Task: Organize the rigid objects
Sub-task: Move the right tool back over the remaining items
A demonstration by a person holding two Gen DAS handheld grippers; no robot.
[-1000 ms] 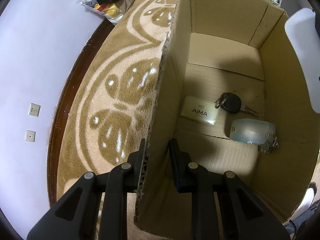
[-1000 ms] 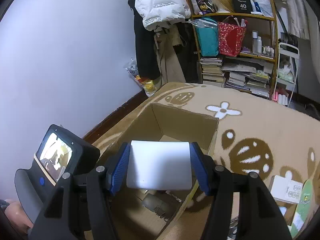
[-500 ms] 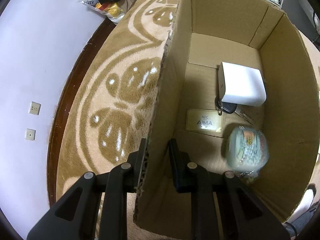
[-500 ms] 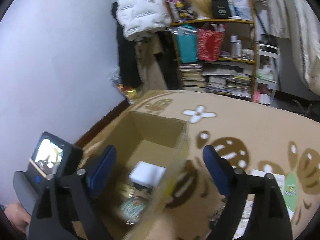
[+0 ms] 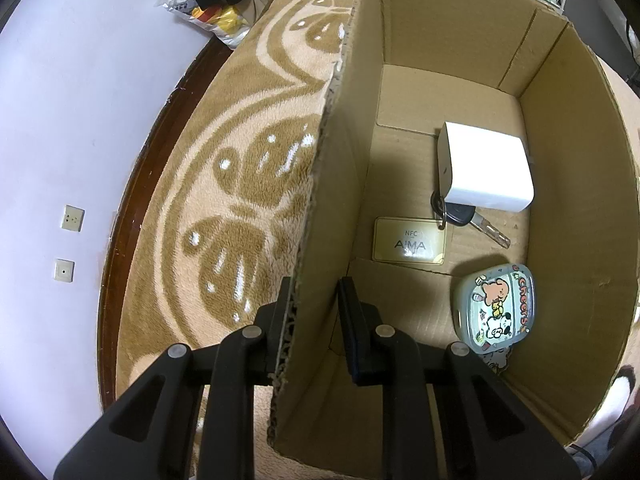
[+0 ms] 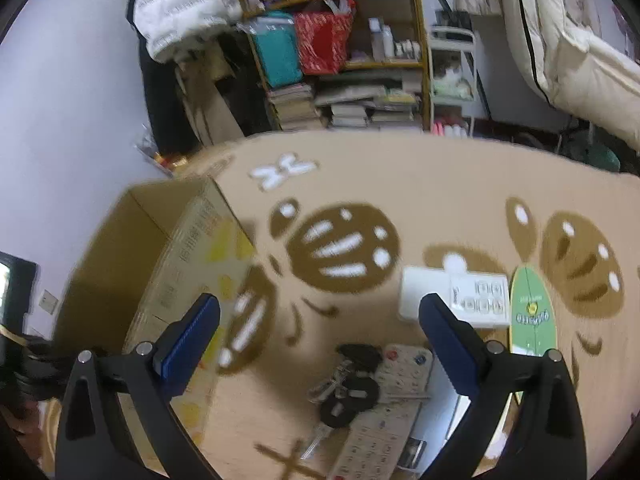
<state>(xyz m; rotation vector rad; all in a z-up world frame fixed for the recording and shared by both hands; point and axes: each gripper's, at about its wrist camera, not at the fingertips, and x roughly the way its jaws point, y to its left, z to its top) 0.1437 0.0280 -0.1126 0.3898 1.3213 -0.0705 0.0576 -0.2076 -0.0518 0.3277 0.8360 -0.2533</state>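
My right claw (image 6: 320, 328) stood wide and empty; its jaws had just been opening, and nothing lay between them. It hung over the rug (image 6: 420, 184), beside the box's (image 6: 188, 264) outer wall rather than over its mouth. Straight under the gap, a little toward me, lay the key bunch (image 6: 348, 384), touching or overlapping the grey remote (image 6: 384, 416). I judged that remote's long axis to run from my near side up and slightly rightward, roughly along the line the claw pointed, so the jaws would span its narrow width. The white remote (image 6: 464, 296) sat just past the right jaw, half hidden by it, with the green card (image 6: 532, 316) alongside it to the right. All of these were on my right side, well away from the other hand, so I took the next pick to be the right claw's.

My left claw (image 5: 316, 312) was clenched on the box's wall (image 5: 332, 208), one jaw outside and one inside, steadying it.

Inside the box, on its floor: a white block (image 5: 488, 168) toward the far end, a key (image 5: 464, 216) touching its near edge, a gold tag (image 5: 410, 240) ringed to that key, and a cartoon-printed case (image 5: 496, 308) nearest me, apart from the tag. Much of the floor was bare.
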